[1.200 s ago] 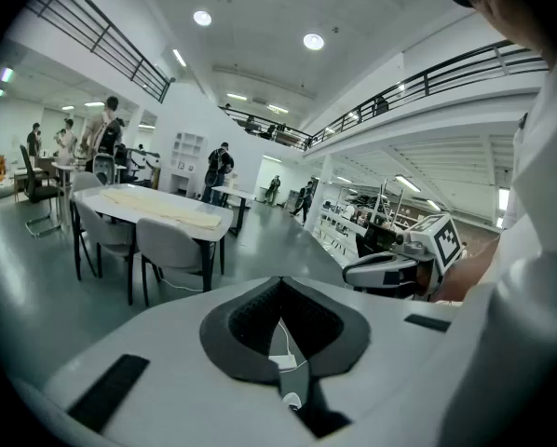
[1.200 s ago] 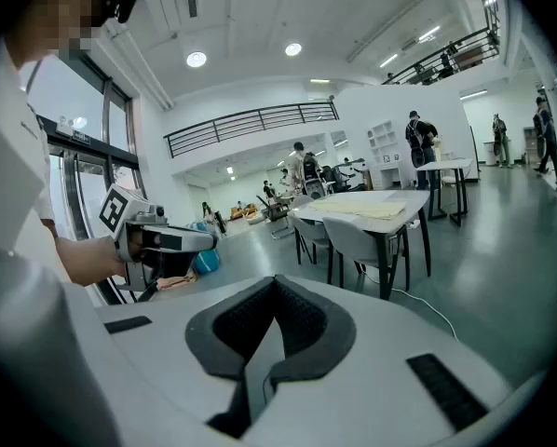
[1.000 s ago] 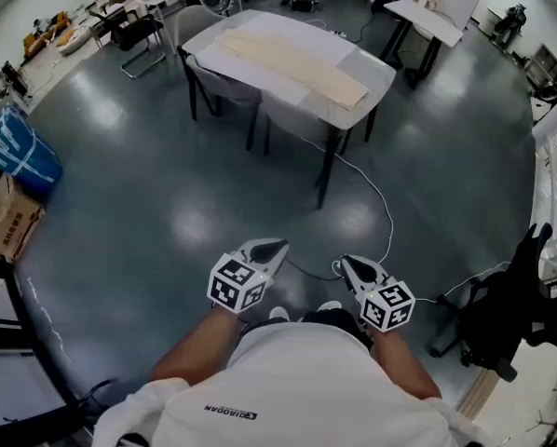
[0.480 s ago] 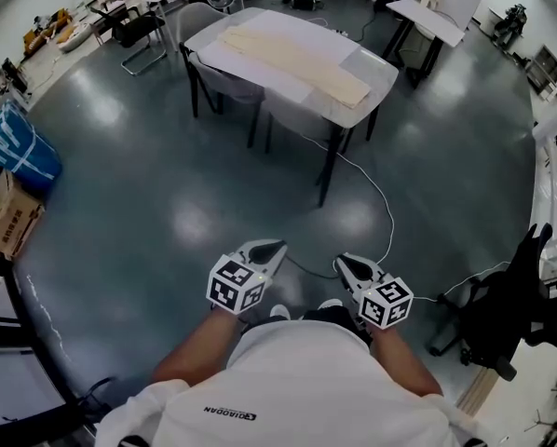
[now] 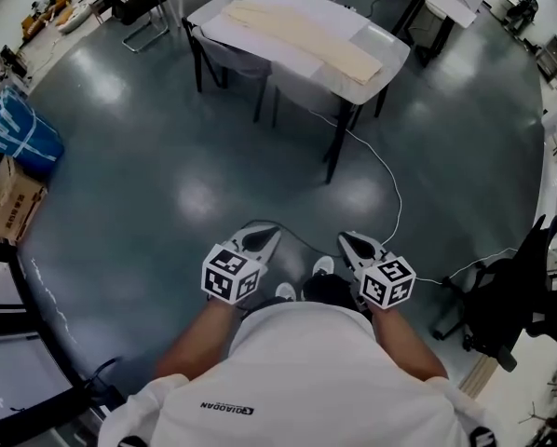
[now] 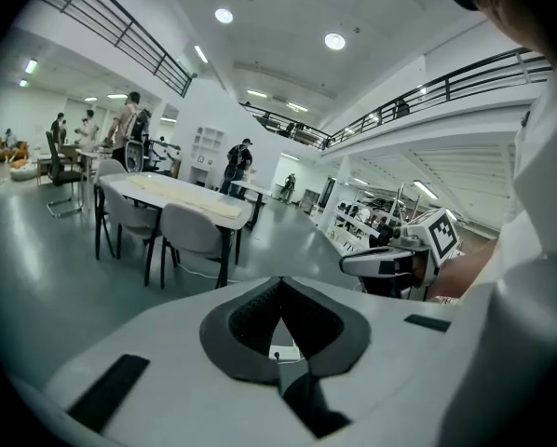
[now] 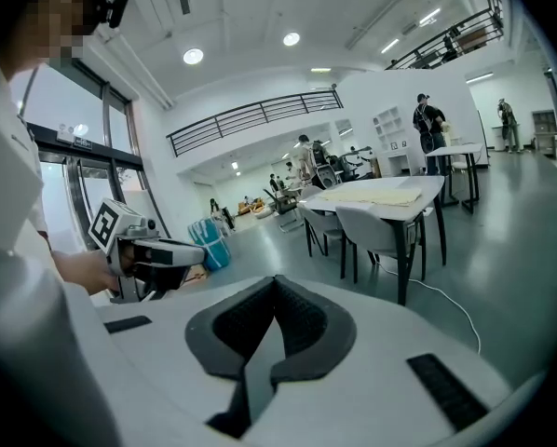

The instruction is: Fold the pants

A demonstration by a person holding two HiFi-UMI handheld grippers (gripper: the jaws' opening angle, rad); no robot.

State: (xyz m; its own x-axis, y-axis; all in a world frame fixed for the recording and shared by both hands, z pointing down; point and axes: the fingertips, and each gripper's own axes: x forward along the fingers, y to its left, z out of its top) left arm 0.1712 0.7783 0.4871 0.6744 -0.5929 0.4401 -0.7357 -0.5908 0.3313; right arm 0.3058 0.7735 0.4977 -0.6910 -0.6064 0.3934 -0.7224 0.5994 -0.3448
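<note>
The cream pants (image 5: 302,33) lie flat and stretched out along the white table (image 5: 387,47) far ahead across the floor. I hold both grippers close to my body, well away from the table. My left gripper (image 5: 263,237) and right gripper (image 5: 350,243) point toward it, both shut with nothing in them. In the left gripper view the pants (image 6: 183,196) show on the table beyond the closed left gripper (image 6: 280,283). In the right gripper view the pants (image 7: 370,194) lie past the closed right gripper (image 7: 277,280).
Grey chairs (image 5: 230,59) are tucked under the table. A white cable (image 5: 387,180) trails over the grey floor toward my feet. A blue bag (image 5: 18,138) and cardboard box (image 5: 4,208) stand at left, a black chair (image 5: 507,301) at right. People stand in the distance.
Both grippers have sunk a little in the head view and the table sits higher in the frame. The jaws stayed shut.
</note>
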